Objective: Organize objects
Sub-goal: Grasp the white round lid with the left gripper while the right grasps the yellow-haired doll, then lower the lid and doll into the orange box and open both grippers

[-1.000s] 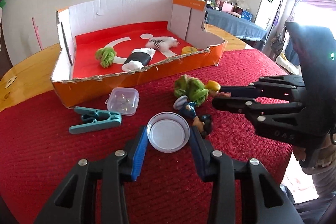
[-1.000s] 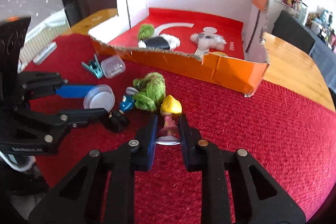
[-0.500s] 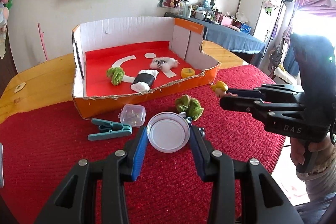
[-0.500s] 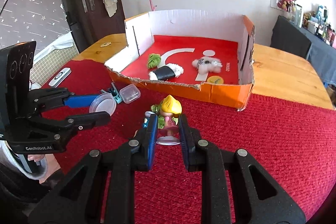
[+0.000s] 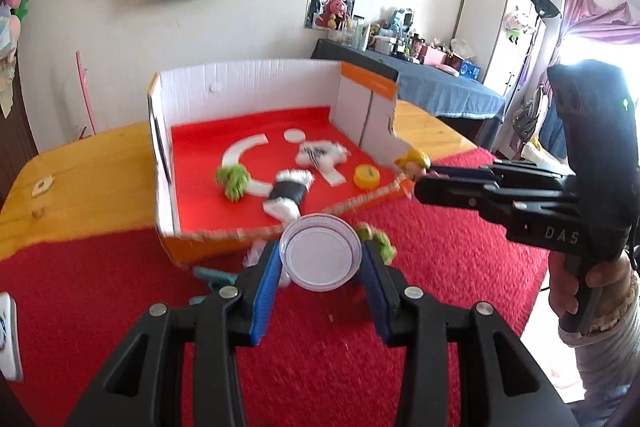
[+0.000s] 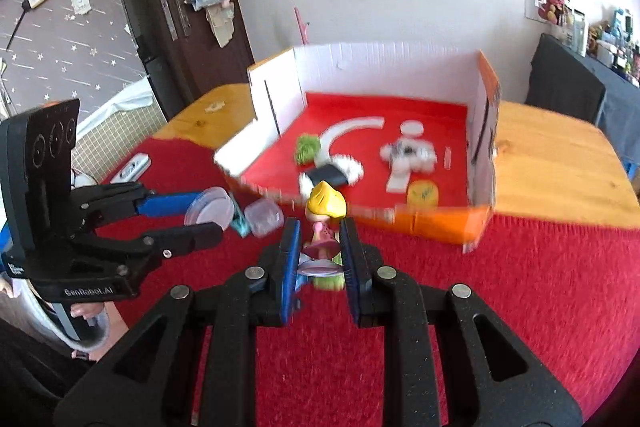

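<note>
Left gripper [image 5: 320,263] marked "GenRobot.AI" clamps a round clear plastic lid [image 5: 320,257]; right gripper [image 6: 319,251], "DAS", pinches a yellow-haired figurine [image 6: 324,217], cardboard box [image 6: 432,223] at twelve o'clock.

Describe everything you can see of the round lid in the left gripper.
The round lid looks like clear plastic with a ridged rim and a flat whitish centre. It is held off the red cloth, clamped at its two sides between the blue pads of the left gripper, its open face tilted toward the camera. It is in front of the box's torn front wall.
</note>
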{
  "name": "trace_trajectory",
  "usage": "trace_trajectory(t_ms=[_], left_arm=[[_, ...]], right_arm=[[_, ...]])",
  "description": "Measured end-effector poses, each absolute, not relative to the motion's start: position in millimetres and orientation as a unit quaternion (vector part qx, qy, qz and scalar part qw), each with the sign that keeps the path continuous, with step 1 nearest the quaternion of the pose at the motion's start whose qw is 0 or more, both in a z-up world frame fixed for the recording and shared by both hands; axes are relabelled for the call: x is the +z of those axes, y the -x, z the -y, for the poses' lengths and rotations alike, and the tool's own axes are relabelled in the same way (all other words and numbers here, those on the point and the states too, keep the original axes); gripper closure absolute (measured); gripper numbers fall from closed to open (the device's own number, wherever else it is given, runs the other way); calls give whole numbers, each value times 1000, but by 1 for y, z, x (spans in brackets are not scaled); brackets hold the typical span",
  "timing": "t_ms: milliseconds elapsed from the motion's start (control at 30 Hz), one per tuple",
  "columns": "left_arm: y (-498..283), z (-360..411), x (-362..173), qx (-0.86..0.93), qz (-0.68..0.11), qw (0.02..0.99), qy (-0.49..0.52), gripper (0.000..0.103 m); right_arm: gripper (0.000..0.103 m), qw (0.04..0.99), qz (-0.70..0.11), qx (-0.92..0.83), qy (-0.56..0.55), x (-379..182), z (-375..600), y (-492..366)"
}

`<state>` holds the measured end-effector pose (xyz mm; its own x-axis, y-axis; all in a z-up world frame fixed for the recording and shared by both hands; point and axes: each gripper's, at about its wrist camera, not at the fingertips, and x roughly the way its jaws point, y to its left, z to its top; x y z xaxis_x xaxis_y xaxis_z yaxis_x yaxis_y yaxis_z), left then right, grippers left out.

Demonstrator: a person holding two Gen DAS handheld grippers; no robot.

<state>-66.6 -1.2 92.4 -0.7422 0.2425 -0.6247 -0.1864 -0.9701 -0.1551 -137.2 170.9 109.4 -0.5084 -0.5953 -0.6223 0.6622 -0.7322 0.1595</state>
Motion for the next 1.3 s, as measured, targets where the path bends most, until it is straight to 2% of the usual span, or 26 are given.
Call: trace_trajectory(t_ms=[333, 700, 1000, 1300], left_arm=[[166, 22, 111, 925, 32, 76, 371, 61], [258, 34, 77, 896, 26, 15, 443, 61], [290, 32, 48, 874, 29, -11, 485, 61], [299, 26, 39, 857, 28, -16, 514, 61]], right_arm=[[84, 318, -67, -868, -374, 137, -125, 239], [84, 241, -102, -840, -476, 93, -78, 328], [84, 200, -99, -820, -528, 60, -74, 371], [83, 198, -101, -811, -541, 48, -77, 373]])
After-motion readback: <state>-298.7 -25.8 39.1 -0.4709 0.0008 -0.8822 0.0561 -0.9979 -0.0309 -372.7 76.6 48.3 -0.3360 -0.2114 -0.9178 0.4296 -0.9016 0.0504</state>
